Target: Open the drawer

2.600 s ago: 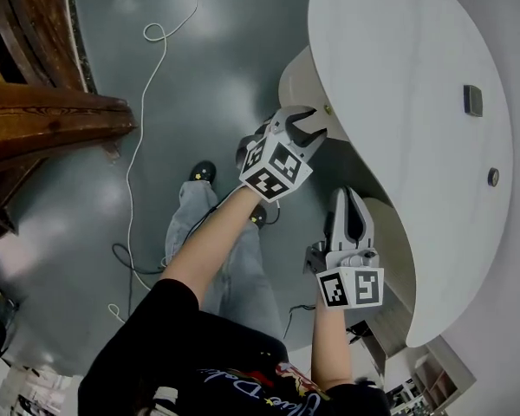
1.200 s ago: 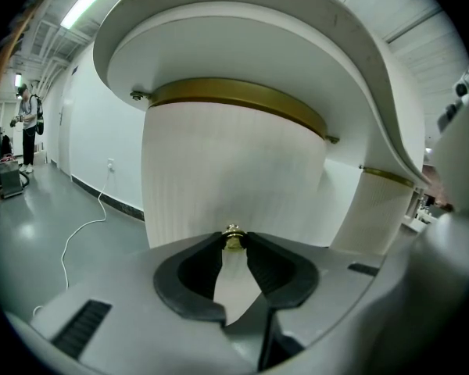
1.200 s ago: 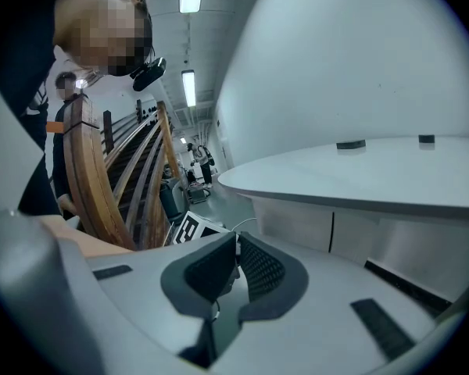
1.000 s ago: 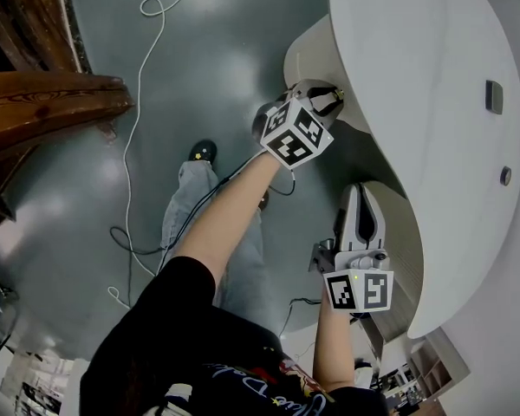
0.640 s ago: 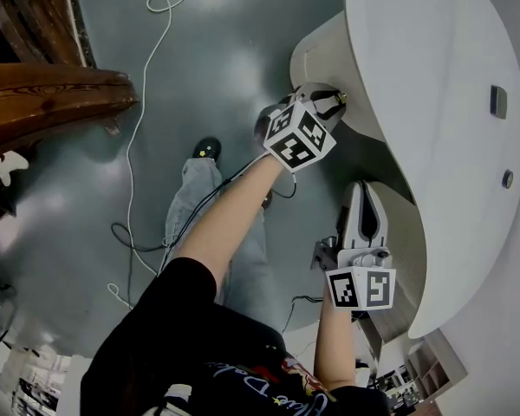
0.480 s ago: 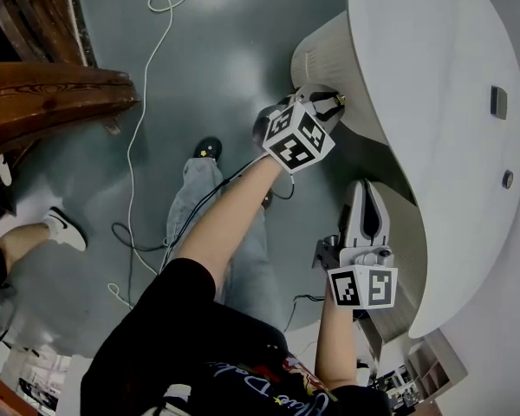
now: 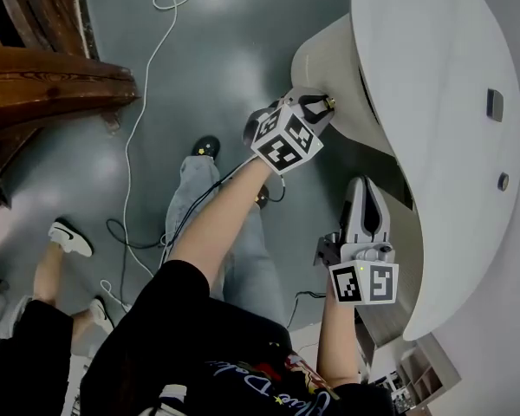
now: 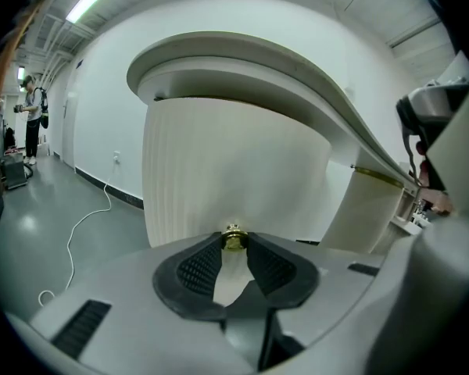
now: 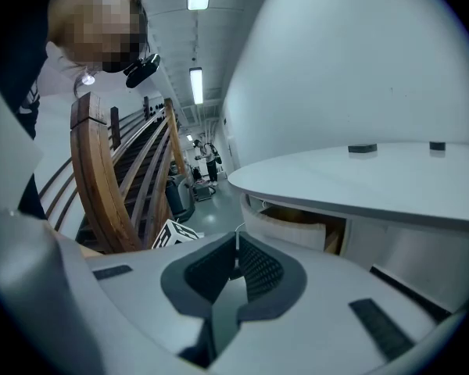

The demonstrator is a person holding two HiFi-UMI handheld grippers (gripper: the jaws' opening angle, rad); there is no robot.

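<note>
Grey floor (image 7: 217, 50), with a white cable (image 7: 143, 102) lying loose across it. Wooden railing (image 7: 43, 76) at the left edge of the head view. A white curved desk (image 7: 433, 76) stands on the right.

Drawer (image 7: 322, 55): curved, ribbed white front, set under the desk top at its near end. The front stands clear of the desk body, and the right gripper view shows a wooden interior behind it, so the drawer is partly out. A small brass knob (image 8: 234, 239) sits at the middle of the front.

Left gripper (image 7: 316, 107): jaws closed onto the knob, pads pressing it from both sides at the tips.

Right gripper (image 7: 365, 189): held beside the desk edge, well apart from the knob. Jaws together, nothing between them.
</note>
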